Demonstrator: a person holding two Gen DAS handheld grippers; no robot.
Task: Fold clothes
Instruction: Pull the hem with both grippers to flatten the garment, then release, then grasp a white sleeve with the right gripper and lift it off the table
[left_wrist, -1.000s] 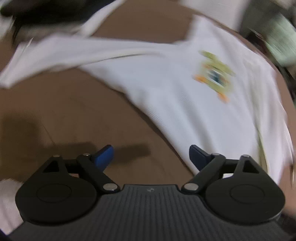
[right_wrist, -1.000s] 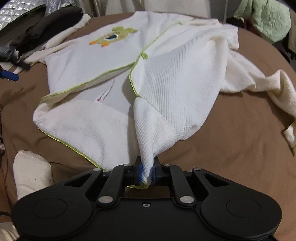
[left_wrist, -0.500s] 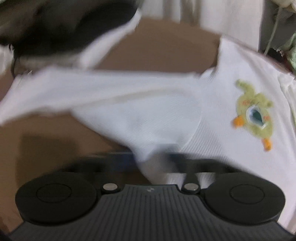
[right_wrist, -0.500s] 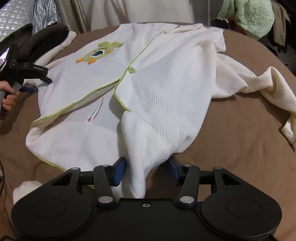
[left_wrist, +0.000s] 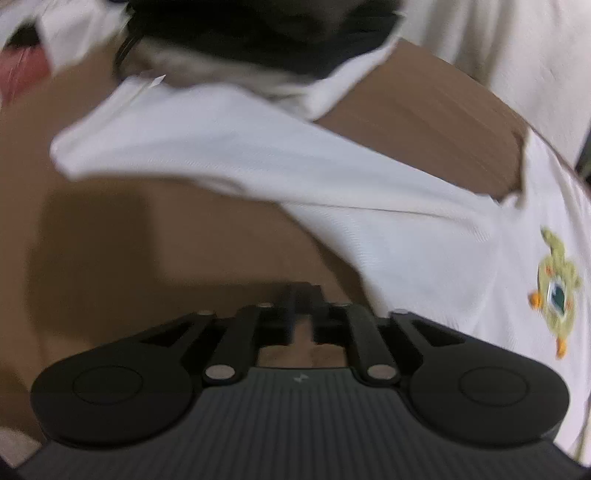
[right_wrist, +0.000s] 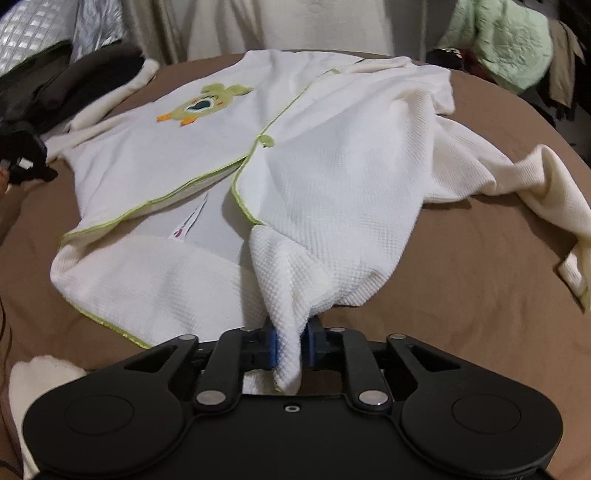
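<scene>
1. Left wrist view, blurred. The left hand-held gripper (left_wrist: 301, 314) has its fingers drawn together over the brown bed cover (left_wrist: 155, 236); nothing can be seen between them, though blur keeps me from ruling out a thin fold. The white garment (left_wrist: 406, 243) lies ahead and to the right, one sleeve (left_wrist: 207, 147) stretched out leftward toward a dark pile (left_wrist: 258, 33). The green-and-orange motif (left_wrist: 557, 291) sits near the right edge.

2. Right wrist view, sharp. The right hand-held gripper (right_wrist: 291, 349) is clamped on a bunched corner of the garment (right_wrist: 332, 177) at its near hem, cloth pulled up into a ridge between the blue pads (right_wrist: 272, 349).

3. The garment lies spread open on the bed cover (right_wrist: 461, 295), front panels parted, the inner label (right_wrist: 188, 223) showing, and the far sleeve (right_wrist: 535, 184) trailing right.

4. Judgement: no tidy fold is visible. Sleeves are out and body is full-width, so most of the folding appears left. The pinched hem suits either straightening or starting a fold.
</scene>
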